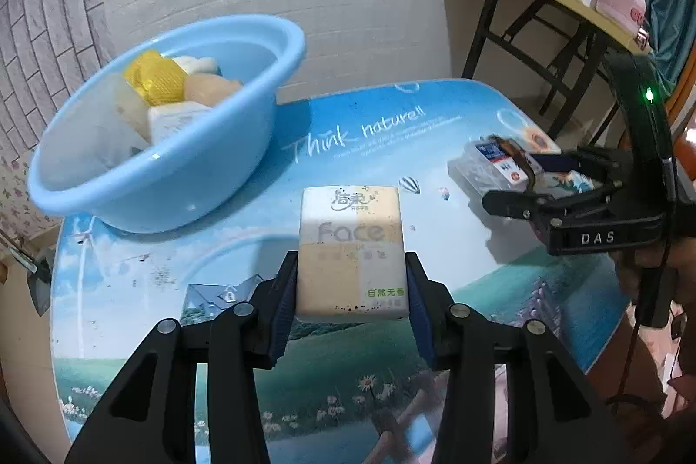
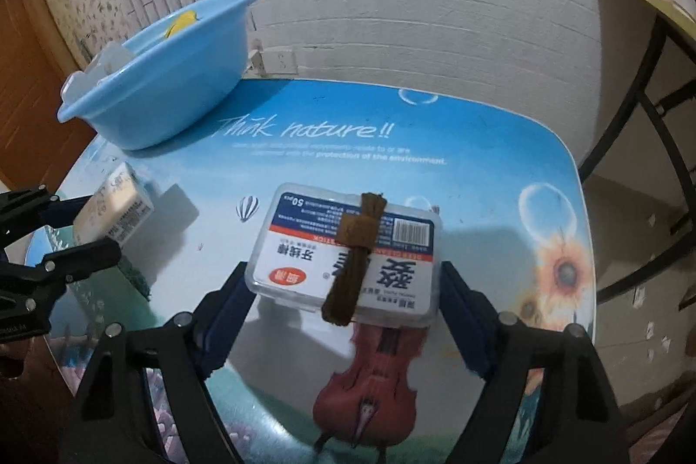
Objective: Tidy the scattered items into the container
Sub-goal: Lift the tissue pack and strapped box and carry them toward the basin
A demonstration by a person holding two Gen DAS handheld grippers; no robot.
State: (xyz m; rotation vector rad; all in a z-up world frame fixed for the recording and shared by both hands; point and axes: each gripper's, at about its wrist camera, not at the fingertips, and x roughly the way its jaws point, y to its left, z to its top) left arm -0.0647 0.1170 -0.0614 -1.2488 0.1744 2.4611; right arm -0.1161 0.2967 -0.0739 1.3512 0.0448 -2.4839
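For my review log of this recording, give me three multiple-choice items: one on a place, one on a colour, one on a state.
1. Where does the brown cord bundle lie?
A. in the basin
B. on the clear plastic box
C. on the bare table

2. What colour is the basin?
A. light blue
B. red
C. black

3. What is the left gripper doing?
A. open, empty
B. gripping the basin's rim
C. shut on the tissue pack

Answers: 1 B, the cord crosses the box's label; 2 A, rim and wall are blue; 3 C, both fingers press its sides.

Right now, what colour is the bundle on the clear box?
Brown cord bundle on the clear box; clearest in the right wrist view.
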